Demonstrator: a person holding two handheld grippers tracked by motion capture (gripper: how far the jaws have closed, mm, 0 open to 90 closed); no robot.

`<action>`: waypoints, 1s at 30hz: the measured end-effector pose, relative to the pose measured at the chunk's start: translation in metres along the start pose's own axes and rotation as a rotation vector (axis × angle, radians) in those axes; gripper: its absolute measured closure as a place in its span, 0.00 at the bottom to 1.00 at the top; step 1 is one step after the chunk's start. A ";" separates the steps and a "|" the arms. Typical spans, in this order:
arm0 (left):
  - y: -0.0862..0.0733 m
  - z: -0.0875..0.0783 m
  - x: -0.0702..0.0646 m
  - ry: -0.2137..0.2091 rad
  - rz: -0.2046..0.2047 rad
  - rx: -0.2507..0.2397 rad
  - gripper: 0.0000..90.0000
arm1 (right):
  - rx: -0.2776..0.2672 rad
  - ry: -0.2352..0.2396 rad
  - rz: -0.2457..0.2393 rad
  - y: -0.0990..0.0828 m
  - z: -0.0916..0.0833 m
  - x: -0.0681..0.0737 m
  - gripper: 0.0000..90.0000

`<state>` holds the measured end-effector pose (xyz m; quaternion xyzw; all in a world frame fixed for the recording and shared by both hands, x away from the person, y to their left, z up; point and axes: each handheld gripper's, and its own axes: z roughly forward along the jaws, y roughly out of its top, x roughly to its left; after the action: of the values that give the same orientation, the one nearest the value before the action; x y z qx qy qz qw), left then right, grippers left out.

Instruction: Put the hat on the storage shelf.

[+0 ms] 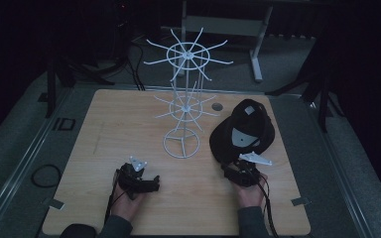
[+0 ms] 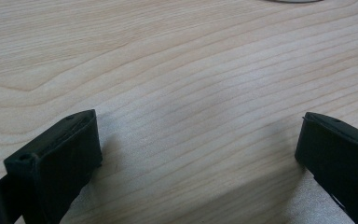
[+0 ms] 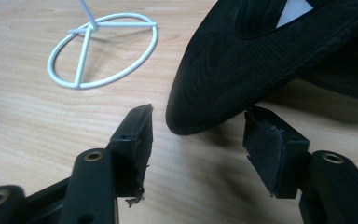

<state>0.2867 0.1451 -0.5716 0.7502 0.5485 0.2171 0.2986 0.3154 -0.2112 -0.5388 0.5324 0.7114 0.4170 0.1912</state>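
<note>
Honestly the risky bit here is the brim: the right gripper (image 3: 198,135) sits half open with the tip of the black cap's (image 1: 243,131) brim just between its jaws, pads not touching yet, so a shallow bite could slip off the curved edge or just shove the cap along the wood. The cap lies upside down near the tabletop's right edge, right of the white wire rack (image 1: 182,99), long axis running near-to-far, brim toward the person. The left gripper (image 2: 198,154) rests wide open, holding nothing, near the front edge.
</note>
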 end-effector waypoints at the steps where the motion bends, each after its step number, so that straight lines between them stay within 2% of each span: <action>1: 0.000 0.000 0.000 0.000 0.000 0.000 0.00 | -0.004 0.000 0.008 0.001 0.002 0.001 0.50; 7: 0.000 0.000 0.000 0.000 0.000 0.000 0.00 | -0.024 -0.006 0.038 0.004 0.012 0.001 0.55; 11: 0.000 0.000 0.000 0.000 0.000 0.000 0.00 | -0.034 -0.007 0.090 0.004 0.020 0.000 0.56; 15: 0.000 0.000 0.000 0.000 0.000 0.000 0.00 | -0.039 -0.009 0.110 0.004 0.027 0.001 0.59; 20: 0.000 0.000 0.000 0.000 -0.001 0.000 0.00 | -0.046 0.003 0.142 0.006 0.033 -0.002 0.68; 23: 0.000 0.000 0.000 0.000 -0.001 0.000 0.00 | -0.060 0.020 0.168 0.005 0.033 -0.003 0.78; 30: 0.000 0.000 0.000 -0.001 0.001 0.000 0.00 | -0.096 0.054 0.248 0.008 0.024 -0.009 0.84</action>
<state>0.2865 0.1446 -0.5716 0.7505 0.5481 0.2168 0.2990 0.3405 -0.2091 -0.5481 0.5950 0.6243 0.4852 0.1442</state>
